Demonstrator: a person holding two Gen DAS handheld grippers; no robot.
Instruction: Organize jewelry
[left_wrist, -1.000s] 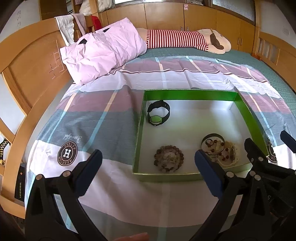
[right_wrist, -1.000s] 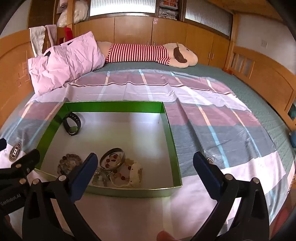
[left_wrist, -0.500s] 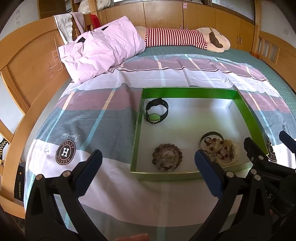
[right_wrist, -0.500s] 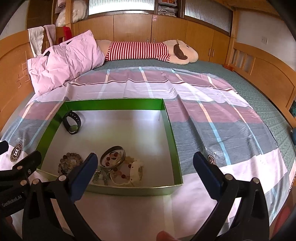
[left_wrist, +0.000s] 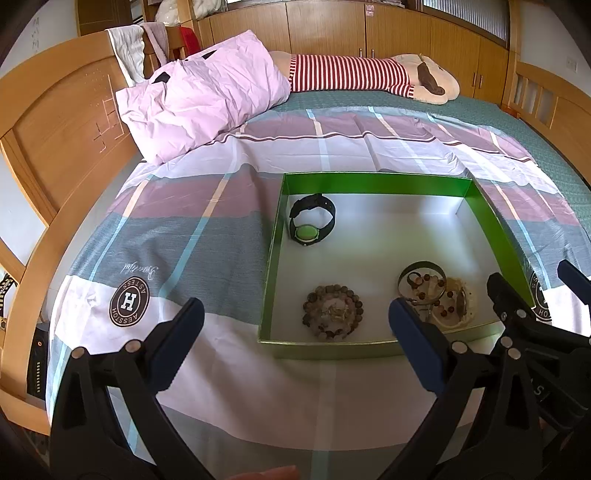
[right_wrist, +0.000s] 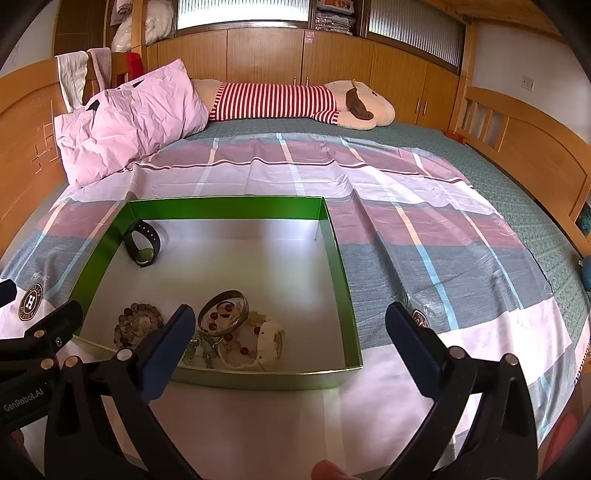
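Observation:
A shallow green box (left_wrist: 271, 258) (right_wrist: 338, 258) with a white floor lies on the bed. In it are a black watch with a green face (left_wrist: 310, 221) (right_wrist: 143, 245), a brown bead bracelet (left_wrist: 332, 312) (right_wrist: 137, 325), and a pile of a dark bangle, red beads and a pale bracelet (left_wrist: 436, 295) (right_wrist: 240, 332). My left gripper (left_wrist: 295, 343) is open and empty, just short of the box's near wall. My right gripper (right_wrist: 284, 343) is open and empty over the box's near right corner.
The bed has a striped pink, grey and white sheet (left_wrist: 177, 229). A pink pillow (left_wrist: 199, 99) and a striped plush toy (left_wrist: 354, 74) lie at the far end. A wooden headboard (left_wrist: 55, 140) runs along the left and a wooden rail (right_wrist: 535, 147) along the right.
Both grippers have drawn back a little from the box, which now sits slightly farther away in both views. Both stay open and empty.

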